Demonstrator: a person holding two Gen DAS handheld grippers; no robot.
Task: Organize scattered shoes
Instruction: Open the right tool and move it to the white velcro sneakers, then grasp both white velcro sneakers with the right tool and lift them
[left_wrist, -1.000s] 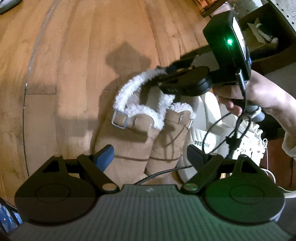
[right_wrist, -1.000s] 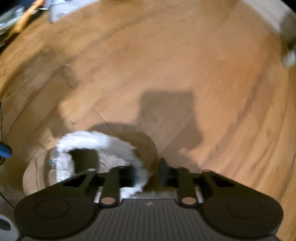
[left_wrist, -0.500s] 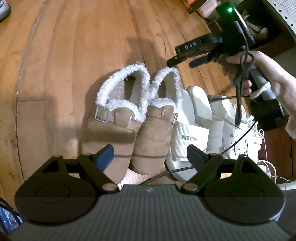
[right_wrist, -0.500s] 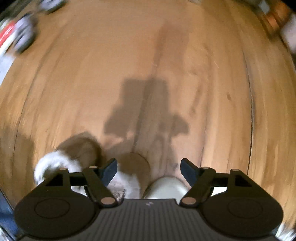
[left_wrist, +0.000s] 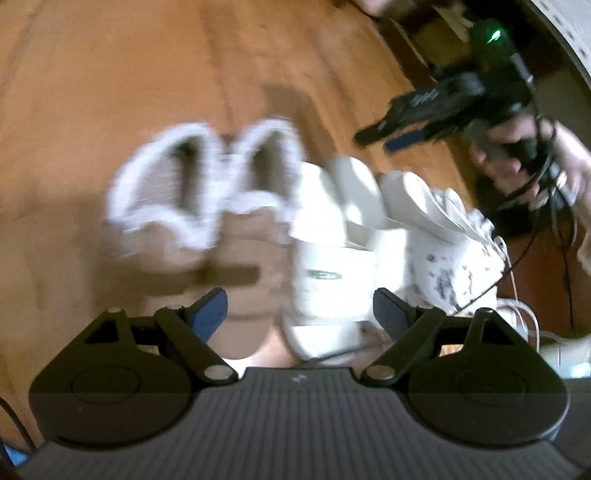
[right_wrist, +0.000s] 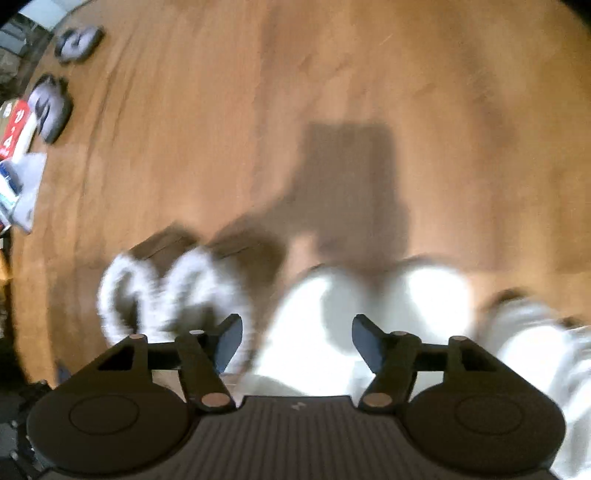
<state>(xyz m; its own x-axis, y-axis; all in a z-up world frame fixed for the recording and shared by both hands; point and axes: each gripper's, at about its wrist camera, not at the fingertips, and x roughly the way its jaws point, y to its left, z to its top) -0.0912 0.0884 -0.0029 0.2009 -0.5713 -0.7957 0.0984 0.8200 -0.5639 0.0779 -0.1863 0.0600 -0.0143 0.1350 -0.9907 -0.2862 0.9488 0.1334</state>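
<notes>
Left wrist view, nearest: the left gripper (left_wrist: 300, 308), jaws spread wide with nothing between them, hovers over a row of shoes on the wooden floor (left_wrist: 110, 92). Just beyond its fingers, from nine toward three o'clock, lie the pair of brown fleece-lined slippers (left_wrist: 207, 206), side by side and touching; the pair of white slides (left_wrist: 332, 240), just beside them; and a white sneaker (left_wrist: 450, 251) with laces, close against the slides. All are blurred. Farther off, at two o'clock, a hand (left_wrist: 524, 162) holds the right gripper (left_wrist: 388, 136) above the floor, clear of the shoes, its jaws apart and gripping nothing; they have just closed a little from a wider spread. A box-like container at one o'clock is too dark and blurred to tell its contents.

Right wrist view, nearest: the right gripper's fingers (right_wrist: 229, 339) stand apart and empty over the same row. Far off at ten o'clock, two grey shoes (right_wrist: 51, 107) lie well apart from the row, near a red-and-white package (right_wrist: 14, 129).
</notes>
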